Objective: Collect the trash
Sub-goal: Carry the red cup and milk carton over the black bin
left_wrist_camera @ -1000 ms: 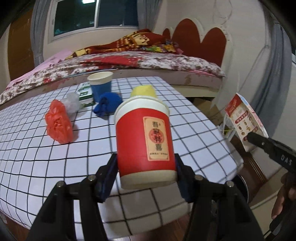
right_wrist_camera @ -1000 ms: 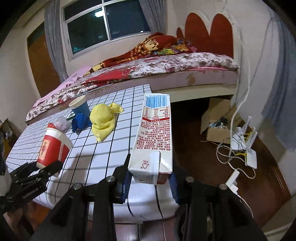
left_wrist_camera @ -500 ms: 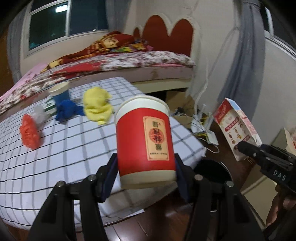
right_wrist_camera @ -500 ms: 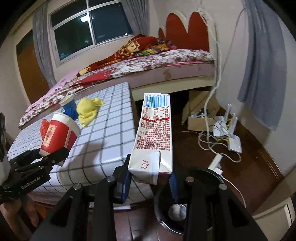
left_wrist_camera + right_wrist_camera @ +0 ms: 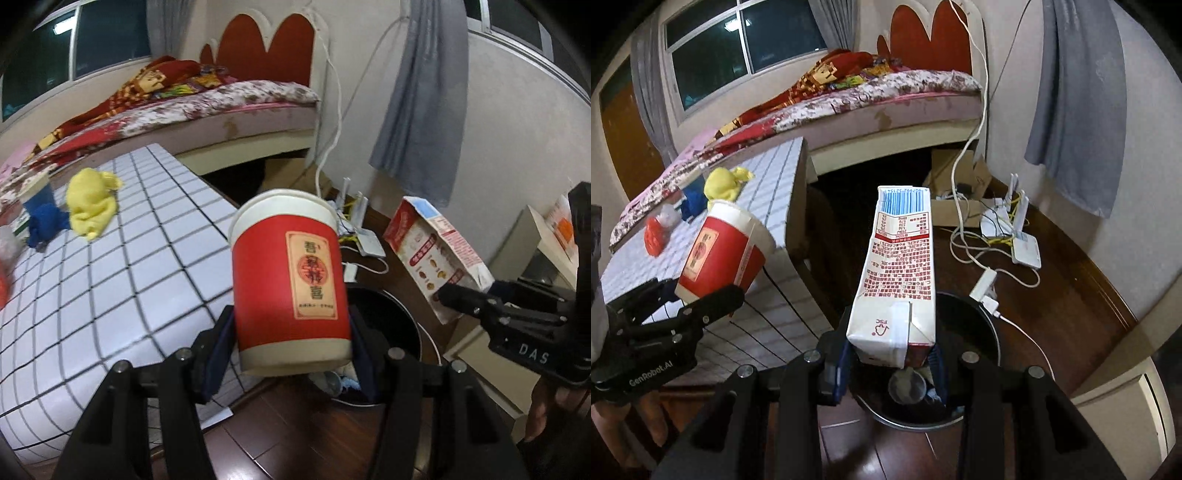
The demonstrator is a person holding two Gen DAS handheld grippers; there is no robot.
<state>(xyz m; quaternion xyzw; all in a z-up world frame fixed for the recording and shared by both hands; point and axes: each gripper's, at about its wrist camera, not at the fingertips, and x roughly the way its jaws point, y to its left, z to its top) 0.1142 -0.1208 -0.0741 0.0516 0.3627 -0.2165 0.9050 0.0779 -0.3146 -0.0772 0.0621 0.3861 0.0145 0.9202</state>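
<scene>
My left gripper is shut on a red paper cup with a white rim and a label. The cup hangs beyond the table's corner, over the near rim of a black round bin on the floor. My right gripper is shut on a white and red milk carton, held upright right above the same black bin, which has trash at its bottom. In the right wrist view the red cup and the left gripper show at the left. The carton appears at the right of the left wrist view.
A table with a white grid cloth holds a yellow cloth, a blue cup, a blue crumpled thing and a red bag. A bed stands behind. Cables, a router and a cardboard box lie on the floor.
Both grippers have swung right, off the table, carrying the cup and the carton over the black bin. The table now lies to the left in both views.
</scene>
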